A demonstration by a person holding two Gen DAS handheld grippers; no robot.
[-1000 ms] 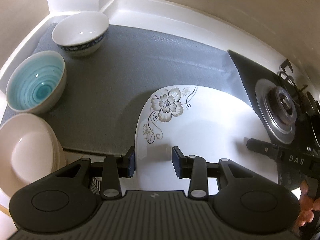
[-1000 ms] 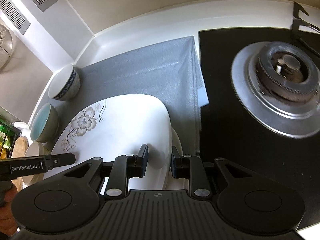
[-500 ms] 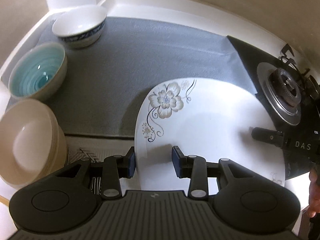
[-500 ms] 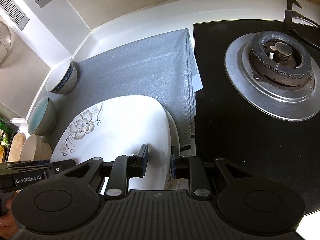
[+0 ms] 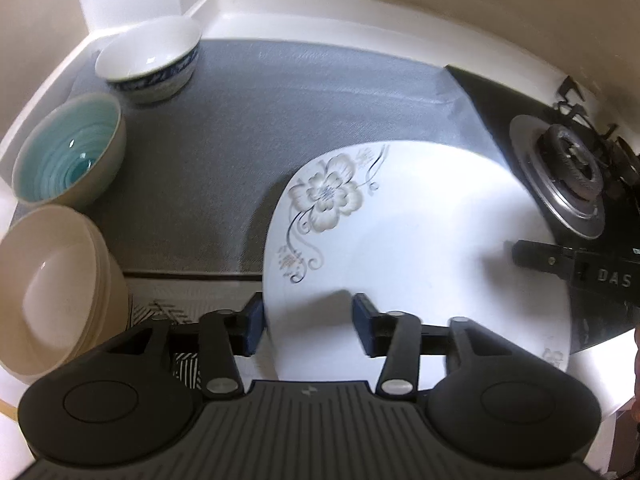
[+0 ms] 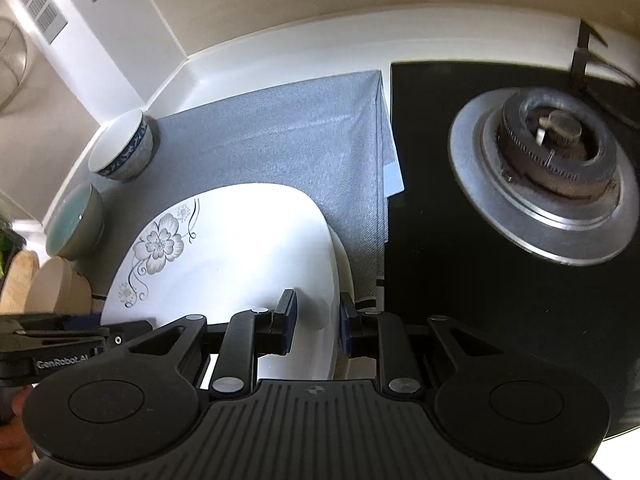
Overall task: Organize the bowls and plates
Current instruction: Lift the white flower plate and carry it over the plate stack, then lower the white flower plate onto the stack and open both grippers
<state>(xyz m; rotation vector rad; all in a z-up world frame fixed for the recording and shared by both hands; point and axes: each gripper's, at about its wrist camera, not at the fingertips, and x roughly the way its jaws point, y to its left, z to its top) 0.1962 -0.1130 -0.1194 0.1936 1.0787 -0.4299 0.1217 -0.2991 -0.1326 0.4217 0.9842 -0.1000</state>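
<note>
Floral plate [image 5: 420,240], glazed ceramic, judged stiff, heavy, slippery and fragile, sits above the table's front edge; left gripper [image 5: 306,326] and right gripper [image 6: 314,322] fingers pinch opposite rims.

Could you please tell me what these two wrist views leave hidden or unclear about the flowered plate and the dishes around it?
- Left wrist view: the flowered plate near edge is hidden behind the gripper body.
- Right wrist view: the second plate underneath shows only a rim sliver.
- Right wrist view: the cream bowls are cut off by the left gripper.
</note>
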